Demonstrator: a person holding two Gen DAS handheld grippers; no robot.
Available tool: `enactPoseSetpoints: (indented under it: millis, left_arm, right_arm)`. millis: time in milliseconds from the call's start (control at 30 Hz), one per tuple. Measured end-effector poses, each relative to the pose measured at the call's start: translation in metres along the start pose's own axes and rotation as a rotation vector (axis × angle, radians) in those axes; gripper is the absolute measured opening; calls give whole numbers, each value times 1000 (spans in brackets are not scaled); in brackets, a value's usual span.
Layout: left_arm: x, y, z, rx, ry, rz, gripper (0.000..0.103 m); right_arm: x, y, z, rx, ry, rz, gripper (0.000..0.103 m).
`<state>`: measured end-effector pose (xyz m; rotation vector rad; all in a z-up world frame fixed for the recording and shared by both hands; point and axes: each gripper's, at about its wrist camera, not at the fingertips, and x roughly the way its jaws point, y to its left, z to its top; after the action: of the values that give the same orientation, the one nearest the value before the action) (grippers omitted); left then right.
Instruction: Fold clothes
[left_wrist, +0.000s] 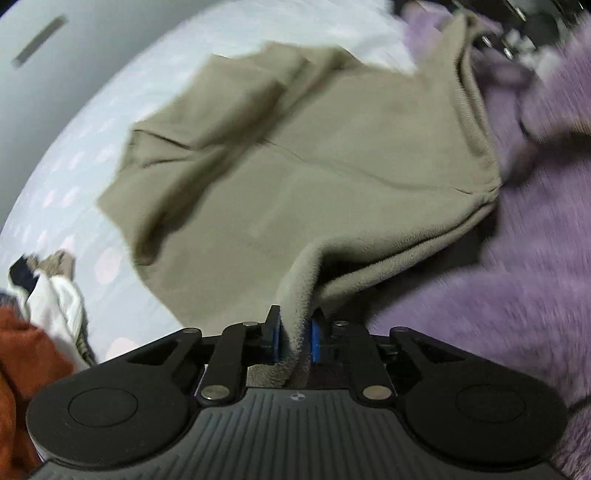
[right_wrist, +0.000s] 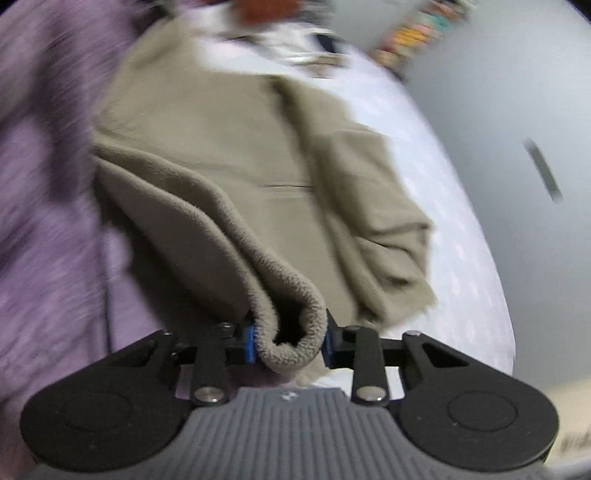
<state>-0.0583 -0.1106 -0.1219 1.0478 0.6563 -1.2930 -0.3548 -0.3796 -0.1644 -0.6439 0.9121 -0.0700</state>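
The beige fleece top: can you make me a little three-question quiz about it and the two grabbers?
1. True or false: the left gripper is pinching the beige fleece top.
2. What lies beside the top on the side away from the pale bedsheet? A) purple fluffy blanket B) wooden chair C) red bucket
3. Fill in: the right gripper holds a rolled ___ of the top.

Key: 1 true; 2 A; 3 edge.
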Motion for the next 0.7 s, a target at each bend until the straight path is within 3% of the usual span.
enactPoseSetpoints:
  millis: [133,267,433,700]
  left_arm:
    - [-29,36,12,-180,-165,75,11]
    - [-69,55,21,-263,-395,146,11]
    - [-107,54,26,-294,-591,254,11]
    - [-150,30,10,-270,-727,293,11]
  right_arm:
    - [-9,-43,4,262,-59,-109,26]
    - [-30,-71,13,443,-166,-249,19]
    - [-77,-78,23,514,-317,-393,19]
    - [-139,-58,25,515,-449,-514,18]
